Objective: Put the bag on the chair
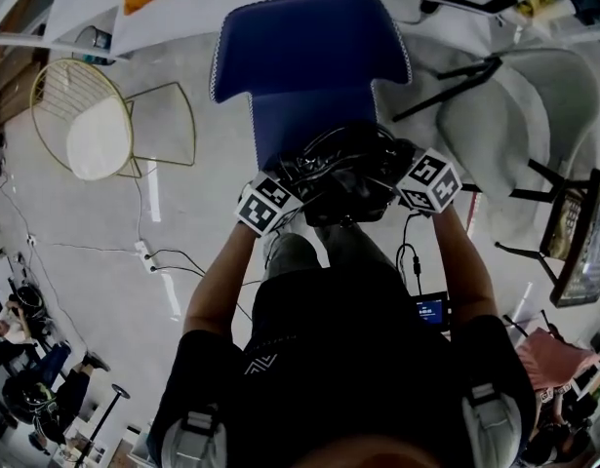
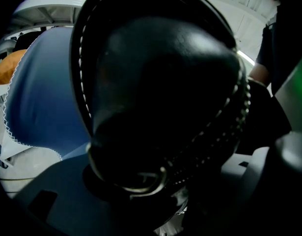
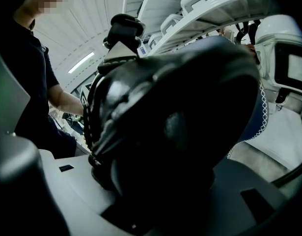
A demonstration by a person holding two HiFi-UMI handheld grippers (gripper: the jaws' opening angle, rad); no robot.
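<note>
Big blue chair (image 1: 309,57) takes up the middle of the head view. The black bag (image 1: 343,174) hangs right over its front edge, carried between the two tongs; can't tell if it's touching the cushion. The bag's inside doesn't show from any angle, so no clue what's in it. The left gripper (image 1: 285,195) is clamped on one side, next to the stitched strap (image 2: 79,58) and metal ring (image 2: 141,183). The right gripper (image 1: 409,185) pinches the other side.

bag (image 1: 343,169) between left tool (image 1: 292,191), right tool (image 1: 402,185) | over chair (image 1: 309,57) | wire chair (image 1: 100,125) leftward
</note>
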